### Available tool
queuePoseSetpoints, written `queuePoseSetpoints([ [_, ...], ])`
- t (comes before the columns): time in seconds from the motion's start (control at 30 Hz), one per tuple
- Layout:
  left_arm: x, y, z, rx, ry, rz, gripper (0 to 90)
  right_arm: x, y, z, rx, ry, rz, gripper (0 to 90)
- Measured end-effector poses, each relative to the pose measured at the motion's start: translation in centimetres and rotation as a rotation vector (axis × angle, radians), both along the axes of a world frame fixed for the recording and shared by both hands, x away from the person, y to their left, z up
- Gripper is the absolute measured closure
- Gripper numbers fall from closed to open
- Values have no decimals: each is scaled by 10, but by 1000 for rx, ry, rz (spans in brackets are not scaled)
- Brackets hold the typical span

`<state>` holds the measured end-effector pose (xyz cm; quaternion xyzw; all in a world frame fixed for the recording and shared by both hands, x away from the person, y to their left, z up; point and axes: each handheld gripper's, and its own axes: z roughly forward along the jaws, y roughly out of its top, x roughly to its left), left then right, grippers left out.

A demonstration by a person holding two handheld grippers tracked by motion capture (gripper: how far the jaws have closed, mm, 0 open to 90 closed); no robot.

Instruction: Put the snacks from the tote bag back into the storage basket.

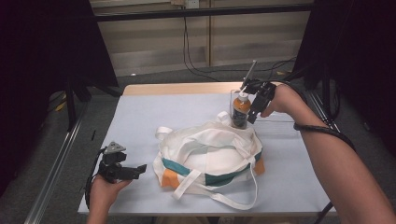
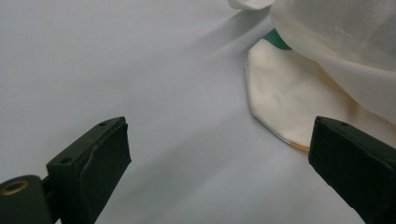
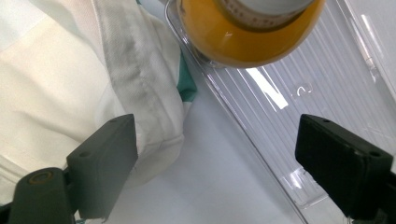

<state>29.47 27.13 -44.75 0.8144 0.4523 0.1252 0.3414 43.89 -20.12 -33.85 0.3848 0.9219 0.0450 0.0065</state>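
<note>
High view: a pale blue table (image 1: 140, 116) carries a white canvas tote bag (image 1: 208, 156) with teal and orange panels, lying slumped at centre with its long straps (image 1: 219, 198) trailing toward the near edge. Behind the bag, toward the far right, a bottle (image 1: 241, 111) with an orange body and a pale cap stands upright in a clear plastic tray (image 1: 280, 122). The person's right forearm (image 1: 341, 172) enters from the lower right and stretches diagonally across the table; the wrist is bent so that the right gripper (image 1: 254, 114) points downward and slightly toward the bag, just beside the bottle. The left hand (image 1: 105, 191) rests low at the near left corner, palm around the handle, with the left gripper (image 1: 140, 169) held level and aimed toward the bag, a little apart from its orange corner.

Left gripper view: the two black jaws stand wide apart above bare table, nothing between them; a cream corner of the bag (image 2: 289, 102) lies ahead to the right, near the right-hand jaw.

Right gripper view: the jaws are spread wide and grip nothing. Between them lie the table surface and the ribbed edge of the tray (image 3: 280, 116); the bottle (image 3: 243, 37) is seen from above at the top of the view, beyond the jaw tips, and a fold of the bag (image 3: 126, 70) sits against the left-hand jaw.
</note>
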Motion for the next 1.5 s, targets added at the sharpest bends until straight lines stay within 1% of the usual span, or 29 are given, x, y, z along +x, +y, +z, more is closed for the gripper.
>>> queuePoseSetpoints([
  [0.1,0,-1,0,3,-9,0,54,-4,0,-1,4,4,1,126],
  [0.13,0,0,0,3,-7,-3,54,-5,-1,-2,7,0,12,128],
  [0.2,0,0,1,2,-4,-3,54,-7,-3,-3,8,5,2,127],
  [0.3,0,0,0,-3,0,0,54,-11,-6,-5,7,4,9,126],
  [0.37,0,0,0,-1,-2,-3,54,-14,-6,-5,9,7,0,126],
  [0.4,0,0,0,-1,-3,-2,54,-15,-8,-5,14,3,10,126],
  [0.5,0,0,0,-6,-12,1,54,-19,-10,-4,22,3,7,125],
  [0.53,0,-1,0,-12,-15,7,54,-20,-11,-3,16,10,5,124],
  [0.67,0,-1,0,-15,-13,10,54,-27,-14,-4,25,5,11,125],
  [0.7,0,-1,0,-16,-14,10,54,-28,-15,-3,14,10,10,125],
  [0.73,0,-1,0,-17,-13,10,54,-29,-16,-4,23,10,8,125],
  [0.77,0,-1,0,-14,-16,13,54,-30,-17,-4,24,-1,24,125],
  [0.8,0,-1,0,-15,-16,12,54,-32,-17,-3,25,6,10,124],
  [0.83,0,-1,0,-16,-17,12,54,-33,-17,-3,26,5,9,124],
  [0.87,0,0,1,1,-10,-1,54,-34,-17,-2,24,6,11,124],
  [0.97,0,-1,1,1,-13,-2,54,-37,-19,-2,36,-1,11,124],
  [1.0,0,-1,1,0,-14,-2,54,-38,-19,-1,32,2,10,124],
  [1.03,0,-2,0,-9,-21,14,54,-39,-19,-2,33,-3,18,124],
  [1.1,0,-2,0,-19,-17,14,54,-41,-20,-1,34,3,10,124],
  [1.17,0,-1,0,-15,-15,12,55,-43,-21,-2,42,1,8,124],
  [1.2,0,-1,1,-4,-11,2,54,-44,-22,-3,47,2,-2,124],
  [1.23,0,-1,1,-3,-11,0,54,-44,-23,-3,33,9,14,124],
  [1.27,0,-1,1,-2,-11,0,54,-46,-24,-4,39,2,5,122],
  [1.3,0,-1,1,1,-13,-1,55,-46,-25,-5,46,-2,12,122],
  [1.33,0,-1,1,3,-14,-1,54,-47,-26,-4,40,5,15,124],
  [1.37,0,-2,0,-9,-17,11,55,-48,-26,-5,54,0,-1,124],
  [1.43,0,-2,0,-8,-17,9,54,-49,-29,-5,45,3,8,123],
  [1.47,0,-2,0,-12,-20,12,55,-49,-30,-6,50,-4,8,124],
  [1.5,0,-2,0,-14,-18,8,54,-51,-30,-6,52,2,-5,123],
])
